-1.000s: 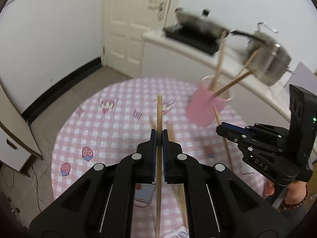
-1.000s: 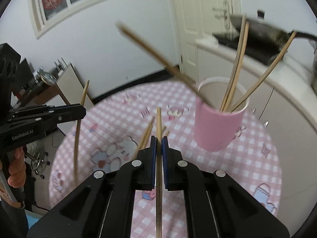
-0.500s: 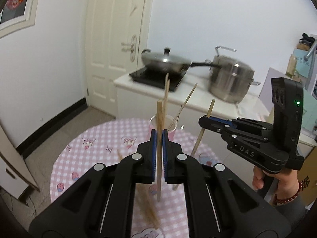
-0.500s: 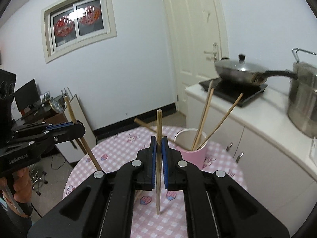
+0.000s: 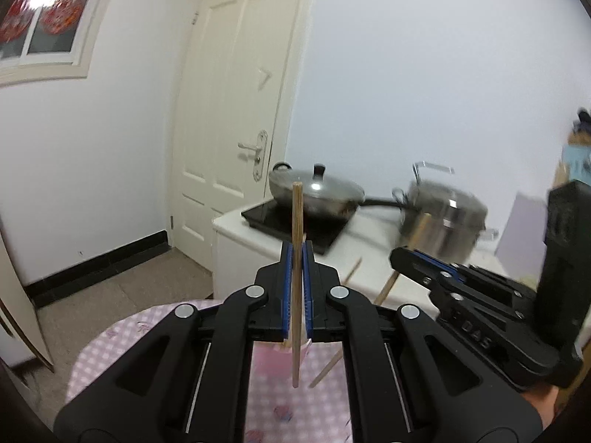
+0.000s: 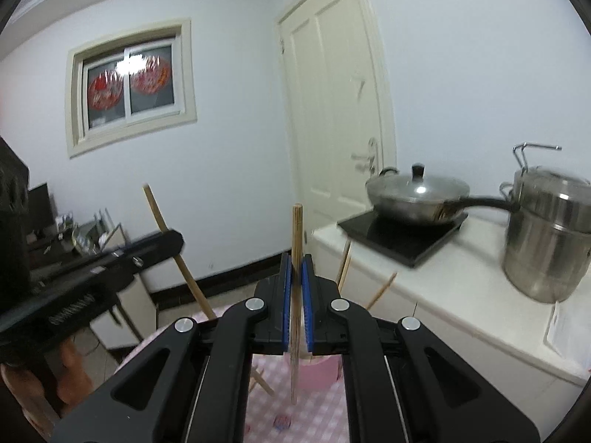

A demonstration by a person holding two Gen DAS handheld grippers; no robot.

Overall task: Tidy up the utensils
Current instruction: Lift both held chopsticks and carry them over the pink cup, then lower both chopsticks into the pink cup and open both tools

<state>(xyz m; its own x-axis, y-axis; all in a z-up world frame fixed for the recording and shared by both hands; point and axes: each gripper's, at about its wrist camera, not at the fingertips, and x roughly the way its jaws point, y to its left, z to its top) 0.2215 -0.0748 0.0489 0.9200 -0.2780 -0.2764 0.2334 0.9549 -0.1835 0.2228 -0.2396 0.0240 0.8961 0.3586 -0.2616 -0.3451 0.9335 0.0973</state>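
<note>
1. The left gripper (image 5: 296, 249) is clamped on a wooden chopstick (image 5: 296, 217), held upright between its blue pads, above a pink checked table (image 5: 110, 347).
2. The right gripper (image 6: 295, 262) is likewise closed on a second chopstick (image 6: 296, 229), also upright.
3. A pink cup (image 6: 317, 371) stands on the table just behind the right gripper's fingers, largely hidden; more chopsticks (image 6: 380, 289) lean out of it.
4. Beyond, a lidded wok (image 6: 413, 193) sits on a black cooktop (image 6: 399, 234) beside a steel pot (image 6: 546, 243) on a white counter (image 6: 461, 277).
5. A closed door (image 5: 236, 118) and a window (image 6: 129, 85) fill the back walls.
</note>
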